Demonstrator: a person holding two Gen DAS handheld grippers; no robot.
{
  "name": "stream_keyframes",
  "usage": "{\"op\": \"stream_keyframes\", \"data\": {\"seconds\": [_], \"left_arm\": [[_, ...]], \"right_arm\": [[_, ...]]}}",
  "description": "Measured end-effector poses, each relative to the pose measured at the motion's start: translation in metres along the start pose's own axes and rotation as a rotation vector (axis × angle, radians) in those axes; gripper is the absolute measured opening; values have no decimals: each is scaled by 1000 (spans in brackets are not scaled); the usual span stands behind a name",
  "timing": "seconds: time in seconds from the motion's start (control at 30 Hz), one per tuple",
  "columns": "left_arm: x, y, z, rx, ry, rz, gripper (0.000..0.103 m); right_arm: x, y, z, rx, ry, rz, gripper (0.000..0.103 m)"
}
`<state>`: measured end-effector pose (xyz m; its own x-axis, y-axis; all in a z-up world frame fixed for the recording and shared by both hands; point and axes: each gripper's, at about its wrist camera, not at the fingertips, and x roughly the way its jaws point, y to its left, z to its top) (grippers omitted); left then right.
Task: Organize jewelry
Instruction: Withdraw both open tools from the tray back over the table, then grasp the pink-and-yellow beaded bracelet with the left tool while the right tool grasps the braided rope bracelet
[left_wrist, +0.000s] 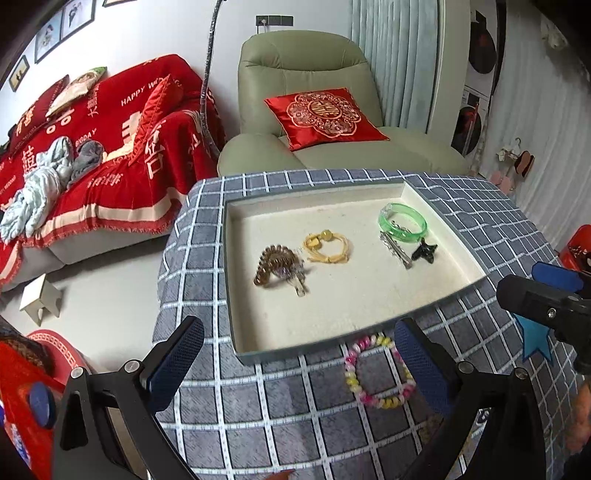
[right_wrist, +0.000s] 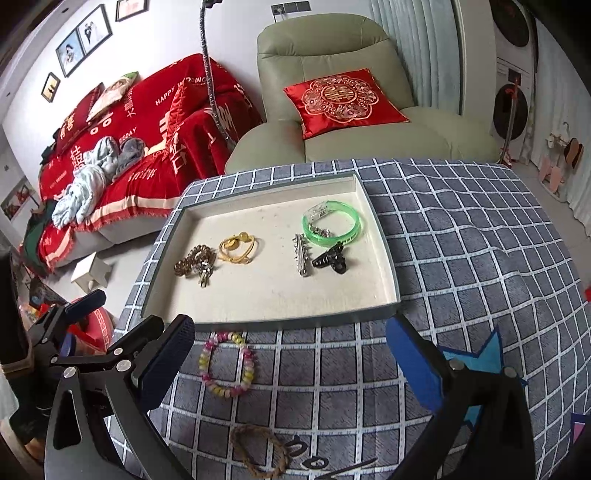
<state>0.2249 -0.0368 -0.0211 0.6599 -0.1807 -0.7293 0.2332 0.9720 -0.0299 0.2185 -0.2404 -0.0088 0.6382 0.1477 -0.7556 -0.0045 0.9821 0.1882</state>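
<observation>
A cream-lined tray (left_wrist: 332, 325) (right_wrist: 236, 314) lies on the checked tablecloth. It holds a green bangle (left_wrist: 402, 222) (right_wrist: 331, 223), a black claw clip (left_wrist: 424, 251) (right_wrist: 330, 259), a silver clip (left_wrist: 396, 248) (right_wrist: 301, 256), a yellow cord bracelet (left_wrist: 327, 246) (right_wrist: 237, 248) and a brown coiled bracelet (left_wrist: 277, 264) (right_wrist: 195, 262). A pink and yellow bead bracelet (left_wrist: 373, 369) (right_wrist: 227, 363) lies on the cloth before the tray. A brown braided bracelet (right_wrist: 258, 450) lies nearer. My left gripper (left_wrist: 299, 365) is open and empty above the bead bracelet. My right gripper (right_wrist: 291, 362) is open and empty.
A green armchair (left_wrist: 314, 110) with a red cushion stands behind the table. A sofa with a red cover (left_wrist: 92, 147) is at the left. A blue star shape (right_wrist: 476, 362) lies on the cloth at the right. The table edge (left_wrist: 162, 280) drops off at the left.
</observation>
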Motion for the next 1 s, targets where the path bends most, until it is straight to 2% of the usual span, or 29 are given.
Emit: {"op": "stream_keyframes", "data": {"seconds": [0.33, 0.67, 1.0], "left_arm": [[-2, -6, -31, 19, 67, -66, 103], [10, -2, -64, -30, 156, -83, 103], [26, -9, -65, -68, 200, -86, 103]], "right_arm": [[-5, -6, -27, -8, 34, -6, 103], [-6, -23, -80, 10, 121, -15, 103], [3, -11, -120, -34, 191, -27, 103]]}}
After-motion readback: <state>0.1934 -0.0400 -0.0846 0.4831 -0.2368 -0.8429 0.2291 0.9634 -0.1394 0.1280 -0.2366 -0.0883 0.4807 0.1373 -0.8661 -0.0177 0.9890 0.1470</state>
